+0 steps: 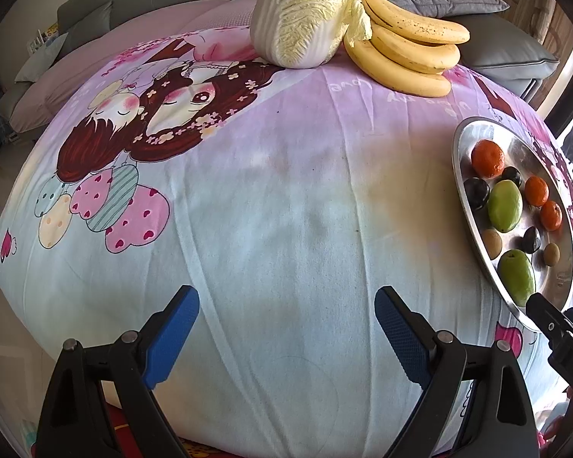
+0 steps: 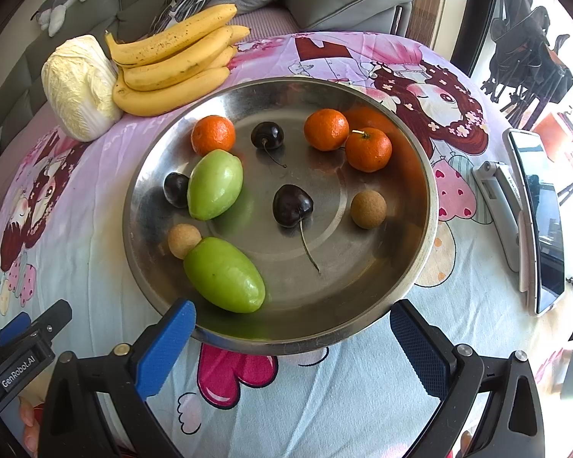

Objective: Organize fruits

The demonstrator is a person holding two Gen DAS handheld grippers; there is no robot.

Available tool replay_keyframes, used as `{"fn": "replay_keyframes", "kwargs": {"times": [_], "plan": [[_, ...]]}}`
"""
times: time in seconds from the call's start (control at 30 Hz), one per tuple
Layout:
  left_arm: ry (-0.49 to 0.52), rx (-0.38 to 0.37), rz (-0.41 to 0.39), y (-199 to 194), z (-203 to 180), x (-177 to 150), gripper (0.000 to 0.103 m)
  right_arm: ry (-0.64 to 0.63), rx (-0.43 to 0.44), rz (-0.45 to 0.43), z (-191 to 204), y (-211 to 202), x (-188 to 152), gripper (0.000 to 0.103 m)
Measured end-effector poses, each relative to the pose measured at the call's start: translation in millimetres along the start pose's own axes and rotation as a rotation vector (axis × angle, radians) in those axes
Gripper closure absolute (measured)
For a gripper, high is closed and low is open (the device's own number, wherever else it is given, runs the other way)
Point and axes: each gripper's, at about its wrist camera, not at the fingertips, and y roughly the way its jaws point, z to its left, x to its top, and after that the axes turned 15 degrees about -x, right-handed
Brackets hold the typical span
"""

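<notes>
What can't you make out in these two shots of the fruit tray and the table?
- Metal tray: in the left wrist view its right side runs out of frame.
- Metal tray's near rim: in the right wrist view, partly behind the right gripper fingers.
- Bananas: count unclear, stacked over each other.
- Phone: screen shows only reflections.
- Cabbage: top cut off.

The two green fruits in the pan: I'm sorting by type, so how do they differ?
The near green fruit lies by the pan's front rim, its long axis slanting toward the lower right; the far green fruit sits further in, tilted more upright in the picture. The near one touches a small tan fruit; the far one rests against a dark cherry and an orange. Both are smooth, oval and light green, seemingly the same kind.
</notes>
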Motion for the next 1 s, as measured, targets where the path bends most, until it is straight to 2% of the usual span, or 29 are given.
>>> {"fn": "replay_keyframes", "kwargs": {"times": [1.0], "plan": [[0.005,0.005,0.007,1.7,0.4,-0.4,0.01,-0.001,-0.001,0.0,0.4,0.1,-0.3,0.0]]}}
